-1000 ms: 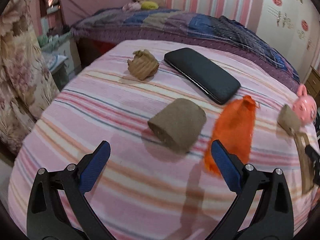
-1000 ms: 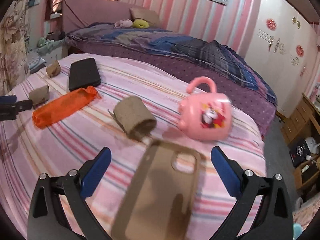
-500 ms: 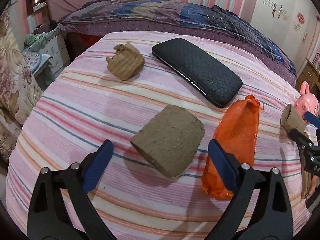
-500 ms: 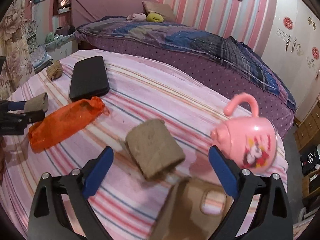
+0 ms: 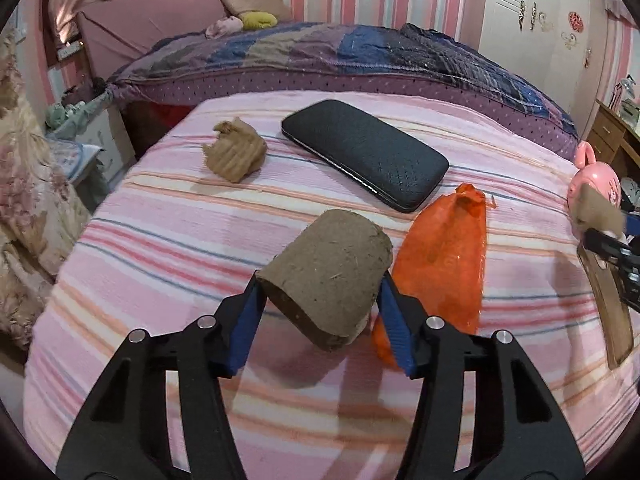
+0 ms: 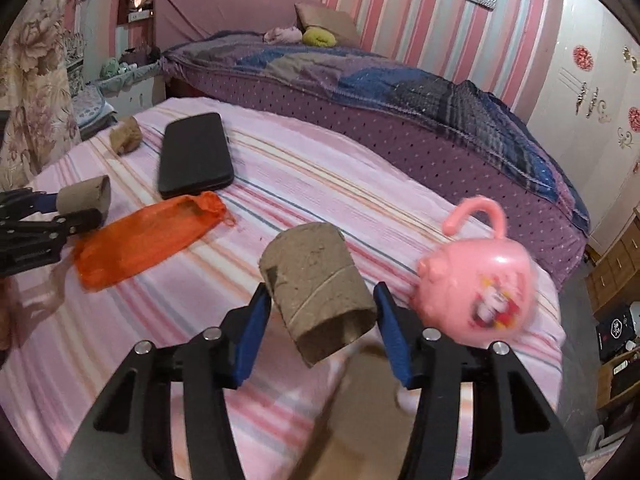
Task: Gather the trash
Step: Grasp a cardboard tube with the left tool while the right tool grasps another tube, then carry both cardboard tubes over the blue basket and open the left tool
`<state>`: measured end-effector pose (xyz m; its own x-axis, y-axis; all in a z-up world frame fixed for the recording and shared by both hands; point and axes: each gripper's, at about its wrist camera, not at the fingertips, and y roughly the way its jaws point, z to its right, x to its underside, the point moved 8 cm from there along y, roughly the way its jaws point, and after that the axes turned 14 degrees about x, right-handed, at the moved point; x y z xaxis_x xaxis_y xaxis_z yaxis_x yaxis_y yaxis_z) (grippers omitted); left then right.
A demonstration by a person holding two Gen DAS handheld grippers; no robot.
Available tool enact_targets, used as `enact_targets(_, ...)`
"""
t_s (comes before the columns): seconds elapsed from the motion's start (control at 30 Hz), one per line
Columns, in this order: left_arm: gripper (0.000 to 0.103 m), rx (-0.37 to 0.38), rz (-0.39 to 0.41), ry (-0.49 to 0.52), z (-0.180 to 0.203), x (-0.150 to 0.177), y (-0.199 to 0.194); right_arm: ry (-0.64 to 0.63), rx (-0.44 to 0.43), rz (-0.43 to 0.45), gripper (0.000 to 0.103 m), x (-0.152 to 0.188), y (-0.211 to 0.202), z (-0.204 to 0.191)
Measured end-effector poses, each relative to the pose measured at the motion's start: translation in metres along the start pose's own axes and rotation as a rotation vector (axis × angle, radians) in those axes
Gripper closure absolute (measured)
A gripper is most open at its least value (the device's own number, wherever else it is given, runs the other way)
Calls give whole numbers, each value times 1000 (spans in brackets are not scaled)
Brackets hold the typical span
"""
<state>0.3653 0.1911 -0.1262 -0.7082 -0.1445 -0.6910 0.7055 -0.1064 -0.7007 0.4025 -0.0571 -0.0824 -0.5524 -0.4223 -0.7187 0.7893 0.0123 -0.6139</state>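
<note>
Left wrist view: the left gripper [image 5: 320, 300] has just closed its jaws on a brown cardboard tube [image 5: 332, 276] and squeezes it over the striped bed [image 5: 160, 240]. An orange bag [image 5: 444, 256] lies just beside it, a black case [image 5: 364, 152] and a crumpled brown paper [image 5: 236, 154] farther back.

Right wrist view: the right gripper [image 6: 320, 320] has also just closed, gripping another tube [image 6: 316, 292]. A pink pig toy [image 6: 480, 288] sits close by. Squeezing too hard could squash a soft tube so it slips out. A bump could roll the toy away.
</note>
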Motion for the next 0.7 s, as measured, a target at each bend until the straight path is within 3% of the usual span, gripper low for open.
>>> enact_targets(0.17,49,-13,58,28,29,12,-46,102,18,-9,50,32,-49,34)
enact_targets(0.37,49,-7,84,48,94,37,-84,179,111,-37,50,92,-103,98)
enact_targets(0.53,48,82,134,73,167,48,-111,255,207,-43,50,137,-135,158)
enact_targets(0.7,48,193,135,104,242,66,-117,334,305,-45,50,183,-160,213)
